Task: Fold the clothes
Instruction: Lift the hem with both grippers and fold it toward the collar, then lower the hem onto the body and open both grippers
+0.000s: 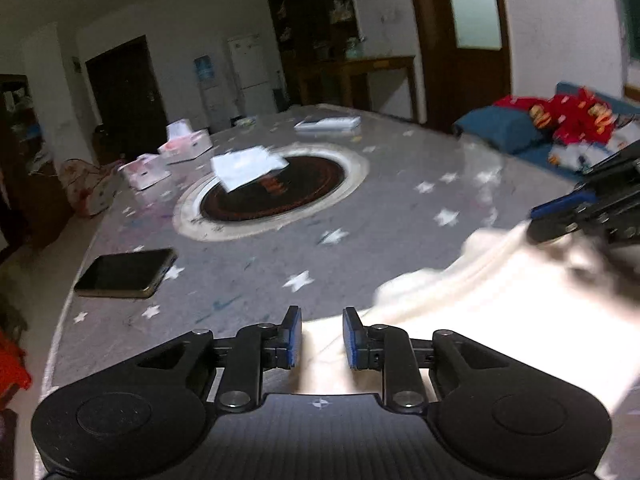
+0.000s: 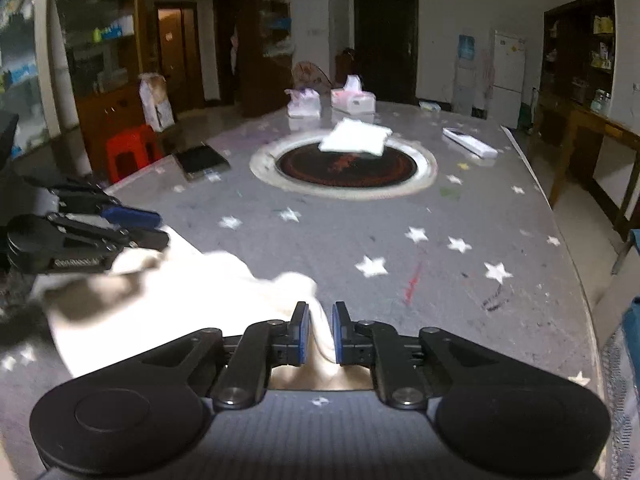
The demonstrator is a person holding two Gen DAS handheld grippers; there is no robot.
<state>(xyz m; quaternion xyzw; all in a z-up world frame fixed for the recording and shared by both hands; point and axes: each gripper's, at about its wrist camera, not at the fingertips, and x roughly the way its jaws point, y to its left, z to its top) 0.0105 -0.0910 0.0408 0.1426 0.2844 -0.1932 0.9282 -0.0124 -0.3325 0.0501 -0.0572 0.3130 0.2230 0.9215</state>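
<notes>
Nearest, the left gripper (image 1: 322, 336) stands with its blue-padded jaws spread a little apart over the white, softly creased cloth garment (image 1: 480, 312), which shows in the gap; the pads do not press on it. Beside it, the right gripper (image 2: 321, 332) has its jaws close together with a ridge of the same cloth between them, though blur and glare hide whether the pads actually pinch it. That garment lies on the near edge of the grey star-printed table (image 1: 360, 208). Further out, a dark flat phone (image 1: 126, 272) lies near the table's left edge. Beyond, a folded white cloth (image 2: 356, 136) rests on the rim of the round dark inset (image 2: 344, 168) at the table's centre. Farthest, white tissue boxes (image 2: 352, 98) stand at the far edge.
</notes>
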